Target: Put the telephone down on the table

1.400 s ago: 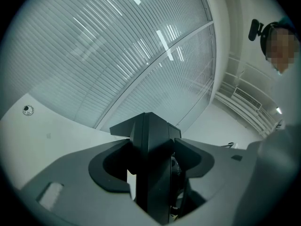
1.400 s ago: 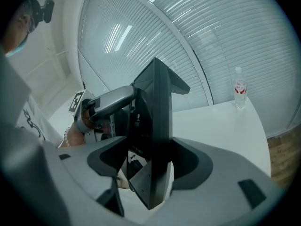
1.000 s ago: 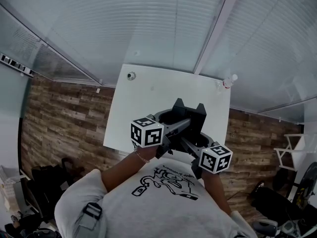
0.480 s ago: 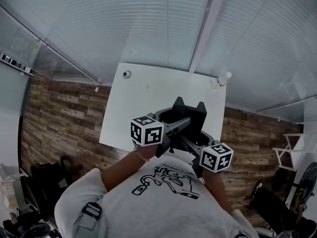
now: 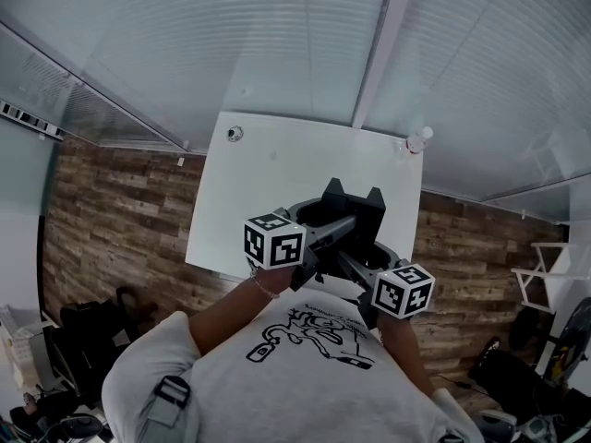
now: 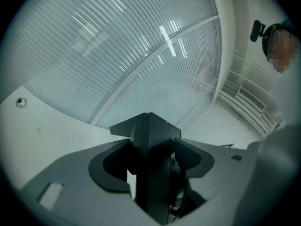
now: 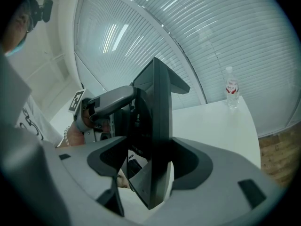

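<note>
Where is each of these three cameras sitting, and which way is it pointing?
Head view: on the person's head, looking down at the table; shows their shirt and the left gripper and right gripper shut on the telephone.
Left gripper view: rides the left gripper, looking along its jaws past the telephone to the blinds; shirt shows.
Right gripper view: rides the right gripper, facing a bottle; the left hand shows.
All share the telephone and table.

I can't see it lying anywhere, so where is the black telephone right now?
In the head view's middle, the black telephone is clamped between the left claw and the right claw, at the near edge of the white table.
</note>
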A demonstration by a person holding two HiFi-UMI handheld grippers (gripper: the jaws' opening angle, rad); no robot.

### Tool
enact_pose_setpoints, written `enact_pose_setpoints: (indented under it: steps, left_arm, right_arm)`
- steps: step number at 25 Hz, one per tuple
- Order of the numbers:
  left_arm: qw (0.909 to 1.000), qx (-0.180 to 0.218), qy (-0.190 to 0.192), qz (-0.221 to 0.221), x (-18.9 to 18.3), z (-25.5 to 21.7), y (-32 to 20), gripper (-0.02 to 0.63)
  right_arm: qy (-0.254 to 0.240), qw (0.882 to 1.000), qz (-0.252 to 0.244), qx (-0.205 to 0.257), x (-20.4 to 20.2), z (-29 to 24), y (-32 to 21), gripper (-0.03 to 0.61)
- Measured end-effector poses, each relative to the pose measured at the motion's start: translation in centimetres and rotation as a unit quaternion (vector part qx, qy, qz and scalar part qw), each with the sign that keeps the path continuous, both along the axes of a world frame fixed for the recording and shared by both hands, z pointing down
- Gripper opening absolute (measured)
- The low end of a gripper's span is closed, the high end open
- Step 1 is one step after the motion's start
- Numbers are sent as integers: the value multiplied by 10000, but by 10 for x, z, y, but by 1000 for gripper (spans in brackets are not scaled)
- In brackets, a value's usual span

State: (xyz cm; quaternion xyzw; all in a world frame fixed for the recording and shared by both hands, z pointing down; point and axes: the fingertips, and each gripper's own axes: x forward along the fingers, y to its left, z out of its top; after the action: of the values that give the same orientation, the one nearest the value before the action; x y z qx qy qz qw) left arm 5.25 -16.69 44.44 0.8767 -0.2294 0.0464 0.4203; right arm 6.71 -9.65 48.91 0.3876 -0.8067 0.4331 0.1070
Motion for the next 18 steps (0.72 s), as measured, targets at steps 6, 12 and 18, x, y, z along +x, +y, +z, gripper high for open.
enact_pose_setpoints:
  steps: [6, 12, 18]
  left_arm:
    - [10000, -71, -41, 17, 2, 11, -2, 288]
    - [9998, -159, -76, 46, 5, 27, 0, 288]
    - [9995, -277, -95, 106, 8, 46, 6, 288]
  right_arm:
    - [-22, 10000, 17, -94, 1, 10, -1, 278]
    - [-34, 9998, 19, -210, 4, 25, 1, 278]
    - [-34, 9994, 40, -351, 6, 43, 9, 278]
